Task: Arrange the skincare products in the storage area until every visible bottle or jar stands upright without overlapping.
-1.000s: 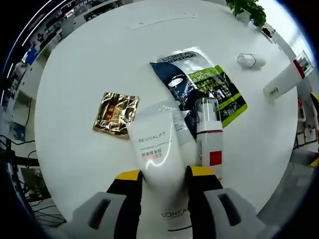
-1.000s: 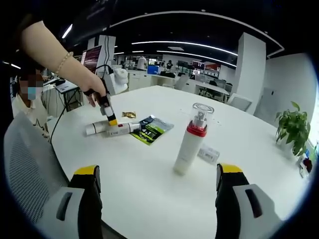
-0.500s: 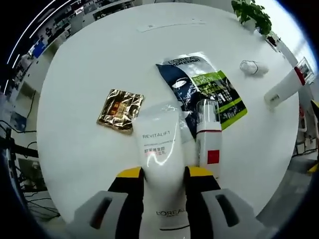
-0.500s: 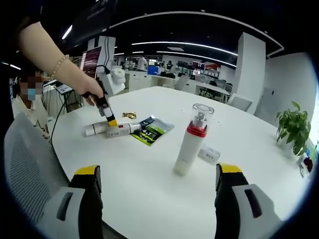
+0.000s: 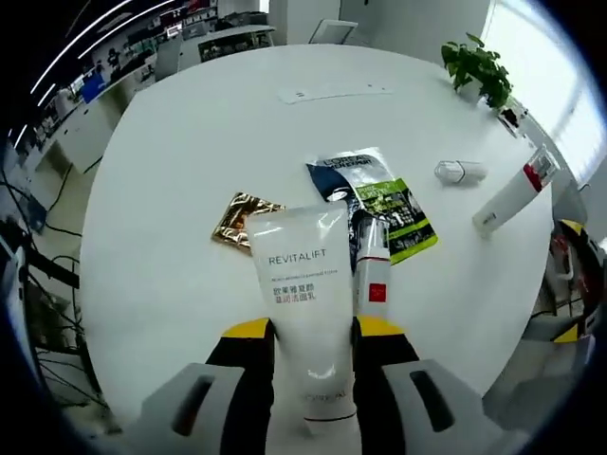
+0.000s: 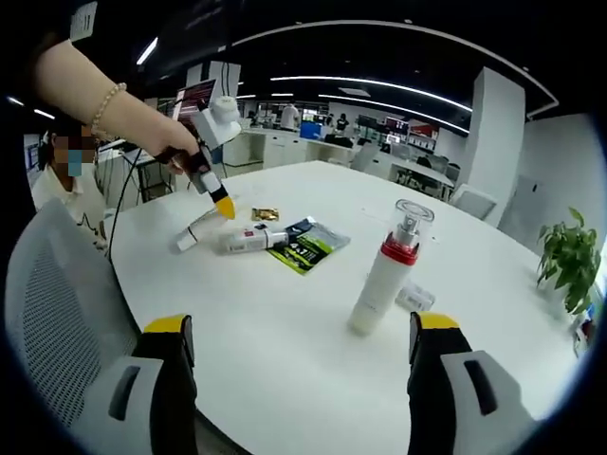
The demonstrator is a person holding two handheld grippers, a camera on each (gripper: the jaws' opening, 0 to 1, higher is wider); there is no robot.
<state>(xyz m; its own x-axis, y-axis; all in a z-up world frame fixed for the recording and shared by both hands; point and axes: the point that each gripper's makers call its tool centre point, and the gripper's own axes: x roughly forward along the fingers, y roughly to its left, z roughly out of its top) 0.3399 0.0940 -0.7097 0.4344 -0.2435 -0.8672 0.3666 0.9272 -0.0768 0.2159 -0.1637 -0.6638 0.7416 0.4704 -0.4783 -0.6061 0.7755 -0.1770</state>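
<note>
Gripping white tube (image 5: 302, 303) between left tool (image 5: 308, 329) jaws; right tool (image 6: 302, 334) spread, unloaded

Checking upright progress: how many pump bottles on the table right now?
2. One pump bottle stands upright near the right claw; the other pump bottle lies beside the held tube, partly overlapping the sachet.

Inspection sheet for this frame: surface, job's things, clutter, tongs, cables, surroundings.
Surface: round white table.
Job's things: white tube held off the table by the left tongs; small bottle lying beside it; pump bottle upright, apart from the rest; small jar on its side.
Clutter: dark sachet, gold packet.
Tongs: left shut on the tube; right tongs open, holding nothing.
Cables: some off the table edge.
Surroundings: open office, plant, mesh chair.
</note>
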